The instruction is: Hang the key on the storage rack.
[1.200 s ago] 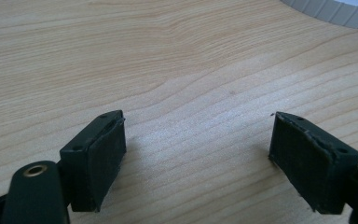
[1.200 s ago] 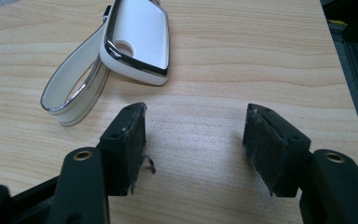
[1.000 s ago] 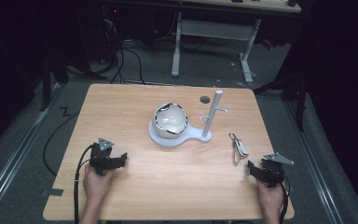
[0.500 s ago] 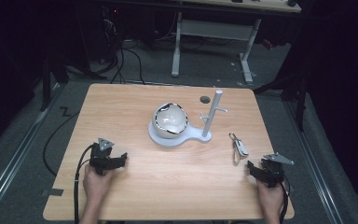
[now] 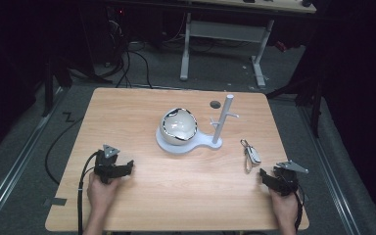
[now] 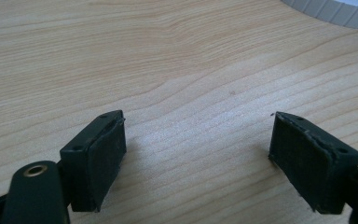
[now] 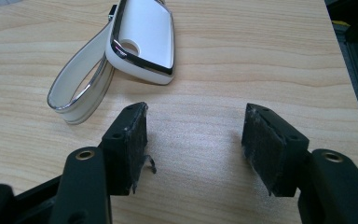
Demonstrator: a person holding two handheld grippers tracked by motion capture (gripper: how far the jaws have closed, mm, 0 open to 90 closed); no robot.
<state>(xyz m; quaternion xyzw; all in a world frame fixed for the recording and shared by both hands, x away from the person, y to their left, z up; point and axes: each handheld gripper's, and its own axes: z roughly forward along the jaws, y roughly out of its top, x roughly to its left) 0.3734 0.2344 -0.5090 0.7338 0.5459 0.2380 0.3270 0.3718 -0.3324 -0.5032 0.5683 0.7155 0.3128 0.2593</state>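
A white key fob (image 7: 144, 39) with a chrome rim and a white strap loop (image 7: 77, 91) lies flat on the wooden table (image 5: 142, 115), just ahead and left of my right gripper (image 7: 196, 140). That gripper rests near the front right corner (image 5: 264, 175), open; its jaws have just been closing a little with nothing between them. The fob (image 5: 252, 154) sits a short way beyond it. My left gripper (image 5: 127, 166) rests at the front left, and its jaws stand wide apart over bare wood (image 6: 198, 149).
A white stand (image 5: 198, 143) sits mid-table, carrying a round white bowl (image 5: 178, 126) and an upright pegged post (image 5: 223, 120). Its base edge (image 6: 335, 11) is in the left gripper view. A dark round hole (image 5: 215, 104) lies behind the post. The table's right edge is close to my right hand.
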